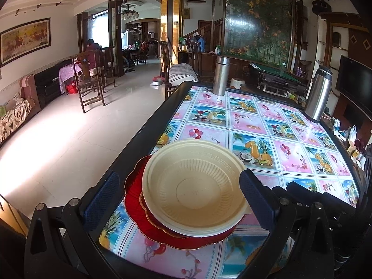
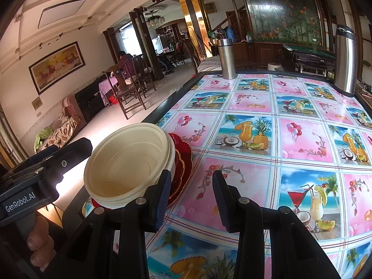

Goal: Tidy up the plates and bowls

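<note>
Cream bowls (image 1: 195,188) between the wide-spread left claw (image 1: 179,195) (untouched), right claw (image 2: 191,200) half-spread, empty.

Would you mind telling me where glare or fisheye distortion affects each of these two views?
Left wrist view: window light blows out the floor tiles, and the table edge bows strongly. Right wrist view: a bright patch burns out behind the cream bowls, sheen washes the tablecloth near the steel flask, and the frame corners vignette black. Both views are otherwise sharp.

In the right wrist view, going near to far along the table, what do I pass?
Right gripper → cream bowls stacked on red plates → short steel flask at the far edge; tall steel flask far right.
</note>
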